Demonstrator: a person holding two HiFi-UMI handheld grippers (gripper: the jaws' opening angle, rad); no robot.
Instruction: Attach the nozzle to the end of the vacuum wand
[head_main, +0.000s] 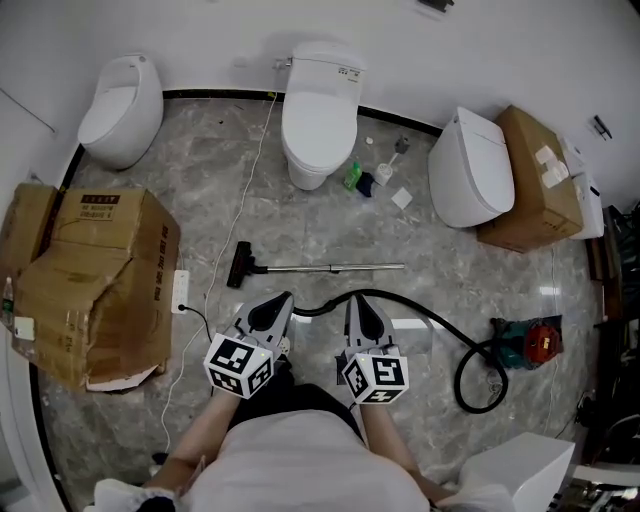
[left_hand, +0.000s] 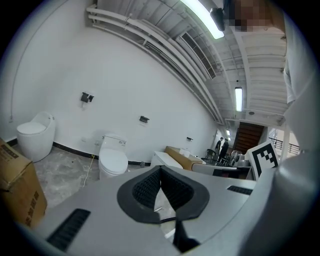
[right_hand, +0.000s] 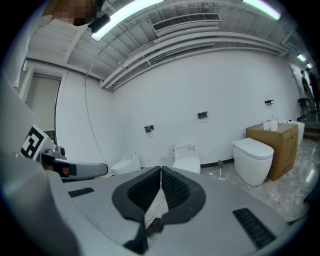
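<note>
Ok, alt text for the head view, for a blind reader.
A person holds the left gripper and right gripper, jaws shut and empty, above a stone floor. Ahead are a vacuum wand, a black nozzle at its left end, and toilets.

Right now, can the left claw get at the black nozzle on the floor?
Probably yes. The black nozzle lies on bare floor just ahead of the left claw, with nothing between them. The claw is shut and empty, so it must open first.

No legible text. Print on cardboard box (head_main: 98, 207) and label on toilet tank (head_main: 347, 72) too small to read.
</note>
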